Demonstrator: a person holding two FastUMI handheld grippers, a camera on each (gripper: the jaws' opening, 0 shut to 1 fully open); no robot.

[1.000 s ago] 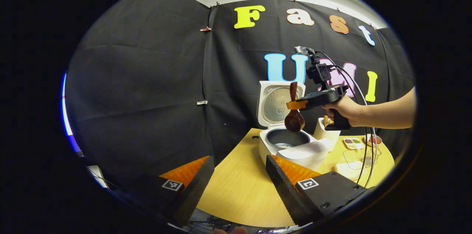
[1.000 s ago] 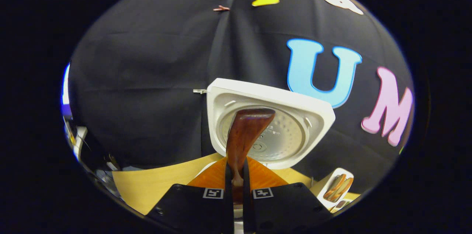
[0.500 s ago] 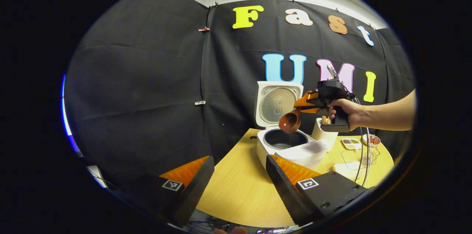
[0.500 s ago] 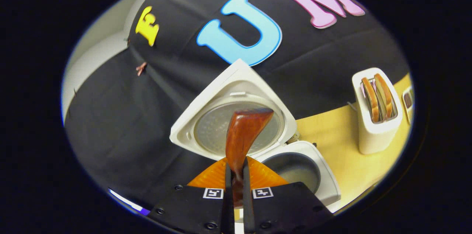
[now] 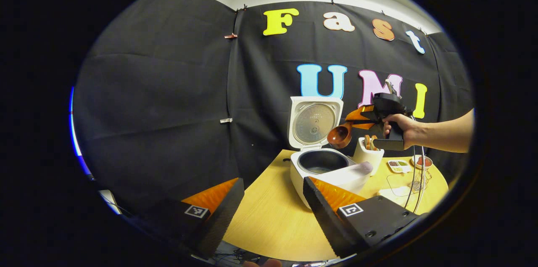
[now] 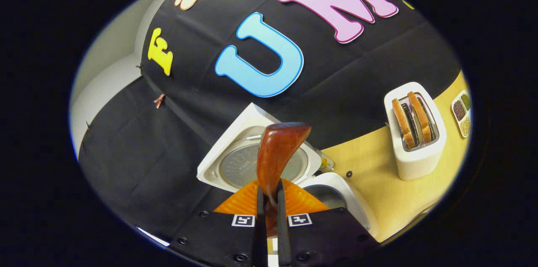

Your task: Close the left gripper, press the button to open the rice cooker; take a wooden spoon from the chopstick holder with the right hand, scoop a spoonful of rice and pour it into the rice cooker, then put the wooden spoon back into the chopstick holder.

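Right, our left gripper (image 5: 271, 204) sits wide apart, holding nothing, low over the table (image 5: 269, 216). Beyond, the rice cooker (image 5: 325, 166) stands lid-up. Right gripper (image 6: 269, 216) is clamped on the wooden spoon (image 6: 275, 155), bowl beside the chopstick holder (image 5: 369, 153). We'd turn it handle-down and lower straight in.

On the table (image 5: 269, 216) the cooker (image 5: 325, 166) stands with its lid up. A hand (image 5: 401, 128) holds the right gripper (image 5: 357, 119), clamped on a spoon (image 5: 340, 134) above the holder (image 5: 369, 155). The left gripper (image 5: 271, 204) hangs with fingers apart.
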